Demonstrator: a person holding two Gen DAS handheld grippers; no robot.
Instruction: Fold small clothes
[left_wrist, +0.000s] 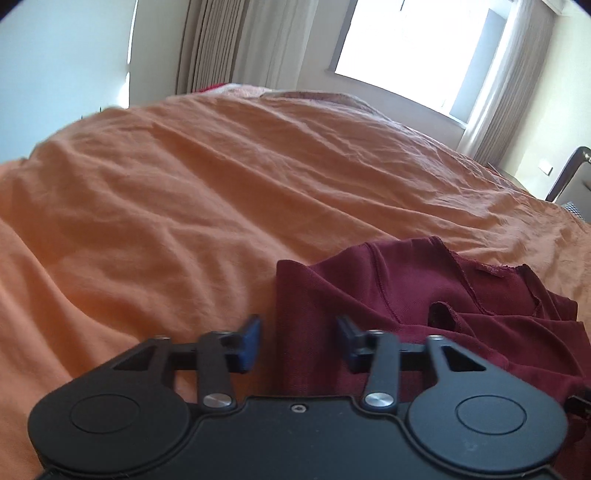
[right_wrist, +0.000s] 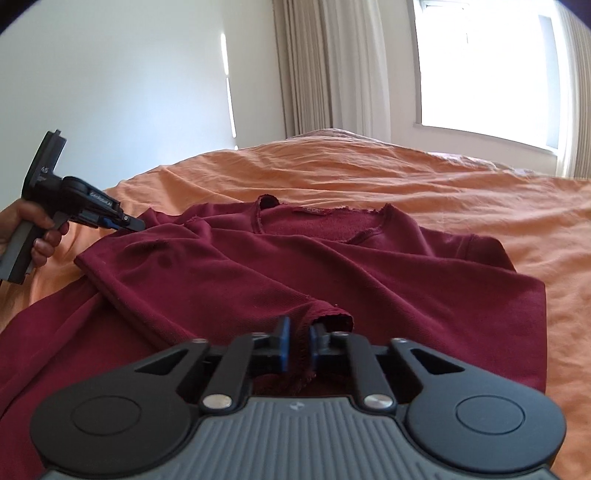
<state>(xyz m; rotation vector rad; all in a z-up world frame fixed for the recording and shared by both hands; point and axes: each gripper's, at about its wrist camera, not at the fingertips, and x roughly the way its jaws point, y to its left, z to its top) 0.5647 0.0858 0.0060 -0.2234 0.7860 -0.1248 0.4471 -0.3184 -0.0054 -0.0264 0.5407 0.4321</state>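
Your left hand (right_wrist: 35, 236) sits at the far left of the right wrist view, gripping the handle of the left tongs (right_wrist: 135, 224), whose tip touches the maroon sweater (right_wrist: 369, 273) at its left shoulder edge. From that side view you cannot see the gap, but in the left wrist view the left tongs (left_wrist: 298, 341) stand wide apart, released, with the sweater's (left_wrist: 424, 295) left edge lying between the blue pads (left_wrist: 249, 339) and nothing pinched. The sweater lies spread on the orange bed sheet (right_wrist: 461, 184), its long axis running away from you: the neckline (right_wrist: 317, 221) and its label point toward the far curtains (right_wrist: 332, 66) and window (right_wrist: 487, 62), the hem toward you. One sleeve (right_wrist: 207, 280) is folded diagonally across the chest, running from the left shoulder down to its cuff (right_wrist: 334, 320) near the middle. Just at that cuff, your right tongs (right_wrist: 296, 345) are nearly closed, with a narrow slit between the blue pads (right_wrist: 283, 345), clenched on a frayed fold of the sweater's fabric that bunches up between them. To the right, the sweater's other side lies flat on the sheet.
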